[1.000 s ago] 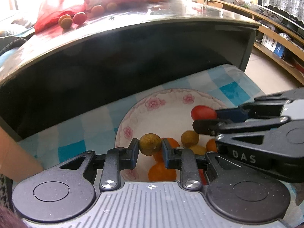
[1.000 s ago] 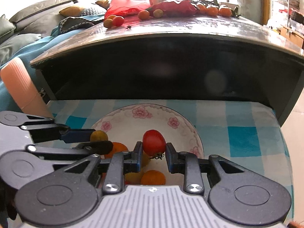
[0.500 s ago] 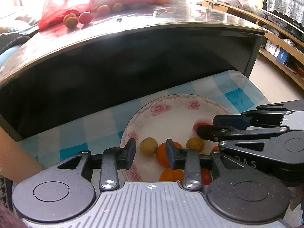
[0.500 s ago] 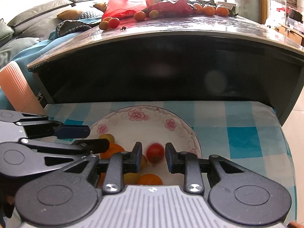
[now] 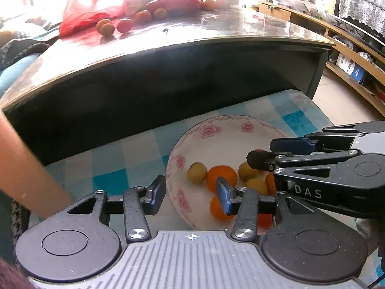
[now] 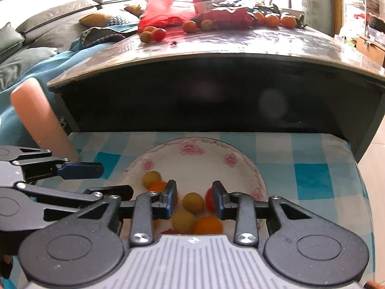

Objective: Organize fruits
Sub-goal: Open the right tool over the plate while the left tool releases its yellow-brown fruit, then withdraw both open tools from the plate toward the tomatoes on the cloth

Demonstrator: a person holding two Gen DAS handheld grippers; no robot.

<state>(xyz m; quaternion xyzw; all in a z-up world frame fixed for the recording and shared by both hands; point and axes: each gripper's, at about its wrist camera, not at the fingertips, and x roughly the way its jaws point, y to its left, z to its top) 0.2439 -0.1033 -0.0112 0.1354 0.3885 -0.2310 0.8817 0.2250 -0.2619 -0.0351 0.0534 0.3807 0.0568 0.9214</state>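
Both our grippers hang spread and empty above the floral bowl (image 5: 231,130): left gripper (image 5: 191,193) over its 7 o'clock rim, right gripper (image 6: 195,196) over the fruit pile. Bare white bowl floor lies toward 12 o'clock, below the dark table edge (image 6: 216,55). Yellow-green fruit (image 5: 197,173) and orange (image 5: 221,174) touch. Only the right view shows the sofa (image 6: 48,24).

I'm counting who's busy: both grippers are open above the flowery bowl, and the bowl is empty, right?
Not quite. The bowl is not empty: fruit lies in it, as the right wrist view shows. Both the left gripper and right gripper are open above it.
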